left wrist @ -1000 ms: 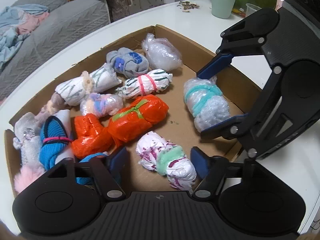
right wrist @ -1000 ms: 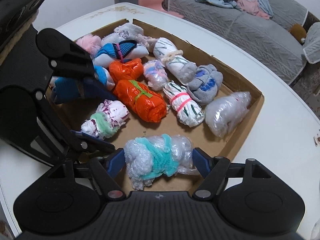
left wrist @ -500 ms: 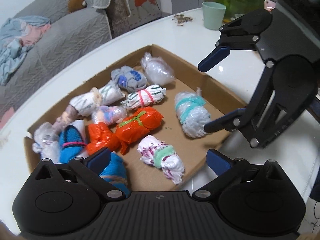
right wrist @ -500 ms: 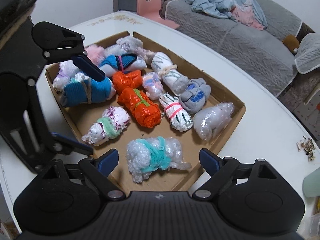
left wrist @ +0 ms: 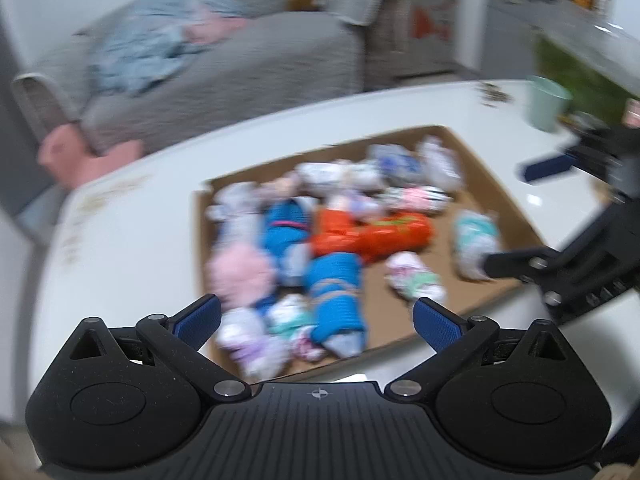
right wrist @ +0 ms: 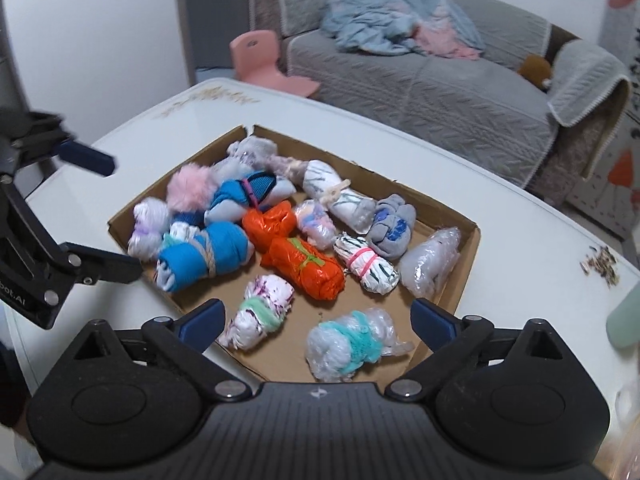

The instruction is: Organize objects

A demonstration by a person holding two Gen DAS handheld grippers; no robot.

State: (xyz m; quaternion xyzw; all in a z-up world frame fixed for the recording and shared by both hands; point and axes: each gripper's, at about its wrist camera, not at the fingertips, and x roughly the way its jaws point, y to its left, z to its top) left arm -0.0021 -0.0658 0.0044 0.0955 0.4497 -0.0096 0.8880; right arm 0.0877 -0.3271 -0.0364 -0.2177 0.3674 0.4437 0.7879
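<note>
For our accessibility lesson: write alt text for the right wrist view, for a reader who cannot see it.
A shallow cardboard tray on a white table holds about a dozen tied bundles, among them orange, blue and bubble-wrap ones. The open right gripper hangs above its near edge, holding nothing; a grey sofa stands behind.

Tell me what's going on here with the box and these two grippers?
A person with a gripper in each hand is sorting wrapped bundles into a cardboard tray on a white table. Both the left gripper and the right gripper are above the tray with nothing between their fingers; their jaws have just been opening. The teal-banded plastic bundle and the blue rope-tied bundle lie in the tray.
</note>
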